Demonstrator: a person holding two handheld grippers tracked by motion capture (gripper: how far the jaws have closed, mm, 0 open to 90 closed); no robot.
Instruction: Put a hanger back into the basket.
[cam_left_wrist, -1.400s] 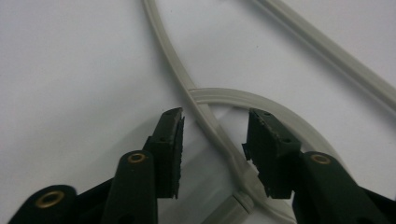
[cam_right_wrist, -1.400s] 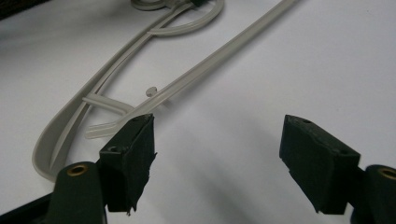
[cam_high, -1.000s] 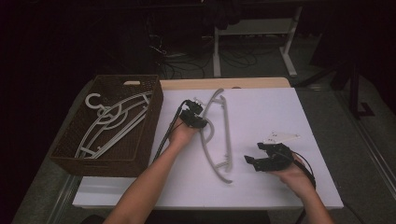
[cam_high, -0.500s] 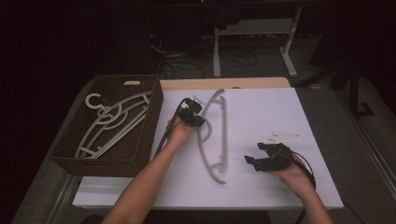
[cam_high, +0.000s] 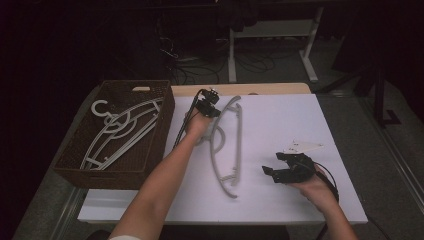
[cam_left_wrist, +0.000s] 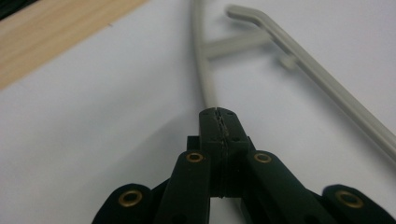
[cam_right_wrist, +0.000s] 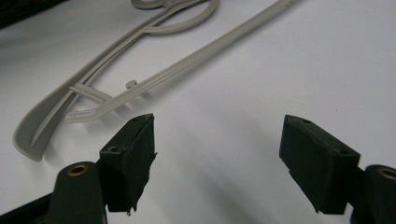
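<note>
High view: wicker basket (cam_high: 165, 112) holds pale hangers (cam_high: 117, 132) (overlapping).

Black jaws, brass rivets, trailing cables

Bare white tabletop (cam_high: 280, 120) is seen across the upper right of the high view and along its lower edge. The centre is crossed by a grey hanger (cam_high: 235, 145) lying flat. The left side is blocked by a brown basket (cam_high: 162, 125), in which more hangers (cam_high: 120, 132) are piled. The lower right is taken by the right gripper (cam_high: 272, 167).
</note>
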